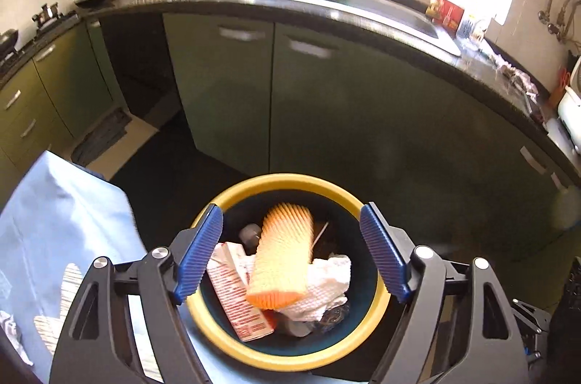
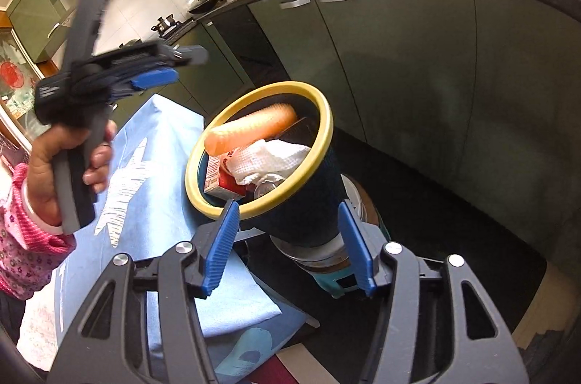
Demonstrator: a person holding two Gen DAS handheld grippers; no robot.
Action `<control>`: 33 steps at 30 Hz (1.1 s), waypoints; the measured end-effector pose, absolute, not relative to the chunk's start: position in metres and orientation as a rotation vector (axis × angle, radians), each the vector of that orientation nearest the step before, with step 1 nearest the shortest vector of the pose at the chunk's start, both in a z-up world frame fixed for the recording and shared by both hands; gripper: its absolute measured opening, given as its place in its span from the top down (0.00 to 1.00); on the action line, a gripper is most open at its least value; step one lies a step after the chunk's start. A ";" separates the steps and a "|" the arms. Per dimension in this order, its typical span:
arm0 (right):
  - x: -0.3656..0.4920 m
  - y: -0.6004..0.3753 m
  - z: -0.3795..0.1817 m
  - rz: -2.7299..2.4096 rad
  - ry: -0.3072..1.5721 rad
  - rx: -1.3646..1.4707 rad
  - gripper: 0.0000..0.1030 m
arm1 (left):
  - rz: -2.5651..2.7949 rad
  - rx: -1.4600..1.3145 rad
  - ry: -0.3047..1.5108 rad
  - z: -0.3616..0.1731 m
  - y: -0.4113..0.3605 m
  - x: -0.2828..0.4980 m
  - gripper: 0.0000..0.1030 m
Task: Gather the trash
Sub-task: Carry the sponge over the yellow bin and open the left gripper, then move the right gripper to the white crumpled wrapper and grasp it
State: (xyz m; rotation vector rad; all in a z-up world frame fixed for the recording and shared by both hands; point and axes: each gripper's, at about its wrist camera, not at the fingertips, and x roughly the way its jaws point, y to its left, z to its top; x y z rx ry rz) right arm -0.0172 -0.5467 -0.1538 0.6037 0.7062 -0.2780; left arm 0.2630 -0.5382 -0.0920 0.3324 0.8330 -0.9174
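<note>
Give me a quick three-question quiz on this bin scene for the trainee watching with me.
1. True or false: the left gripper has its jaws closed on the orange ribbed roll.
2. Multiple choice: the rim of the trash bin is A) yellow, B) red, C) white.
3. Short answer: name two things lying in the bin besides the roll.

Key:
1. False. The jaws stand open above the bin and the roll lies free between them, on top of the trash.
2. A.
3. The crumpled white paper towel and the red-and-white carton.
</note>
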 end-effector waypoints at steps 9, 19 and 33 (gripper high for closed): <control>-0.011 -0.534 -0.148 -0.277 0.723 0.564 0.46 | -0.903 0.212 0.674 -0.050 -0.426 0.244 0.11; 0.023 -0.501 -0.147 -0.241 0.818 0.467 0.44 | -0.691 0.095 0.583 -0.055 -0.244 0.236 0.05; 0.177 -0.328 -0.091 0.155 0.876 0.058 0.44 | -0.328 0.112 0.508 -0.107 -0.027 0.238 0.05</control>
